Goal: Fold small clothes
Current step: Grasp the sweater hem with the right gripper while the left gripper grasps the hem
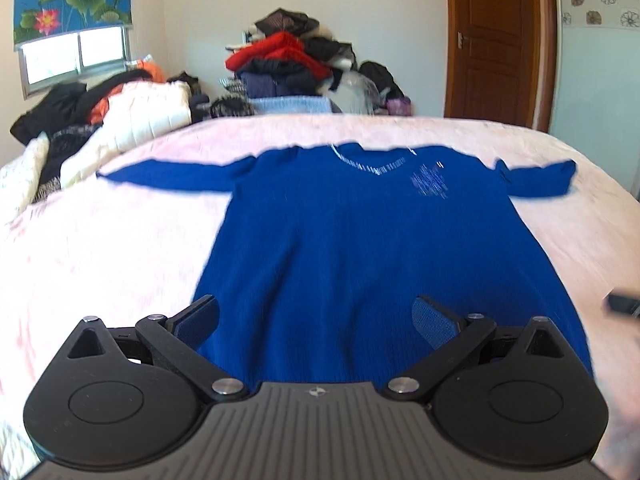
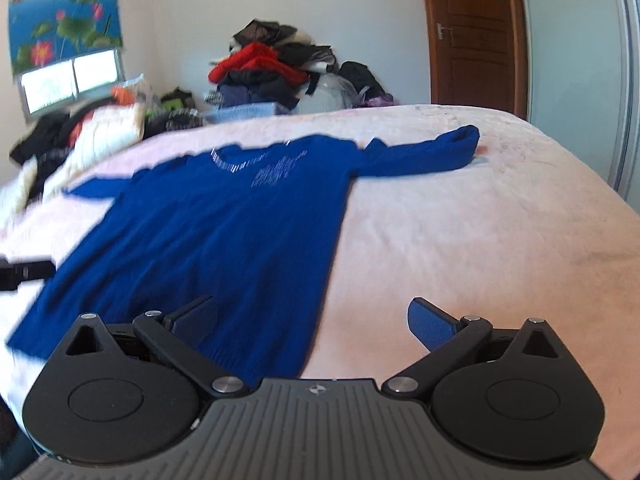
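One blue sweater (image 1: 360,240) lies flat, front up, sleeves spread, on the pink bed (image 1: 100,260). Folding looks not yet begun. Left gripper (image 1: 316,322) and right gripper (image 2: 312,318) hover at its near hem, fingers wide apart, empty; next comes pinching an edge.

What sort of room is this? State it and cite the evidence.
Most likely a bedroom: a blue sweater lies spread on a wide bed with a pink cover, clothes are piled against the wall, beside a wooden door.
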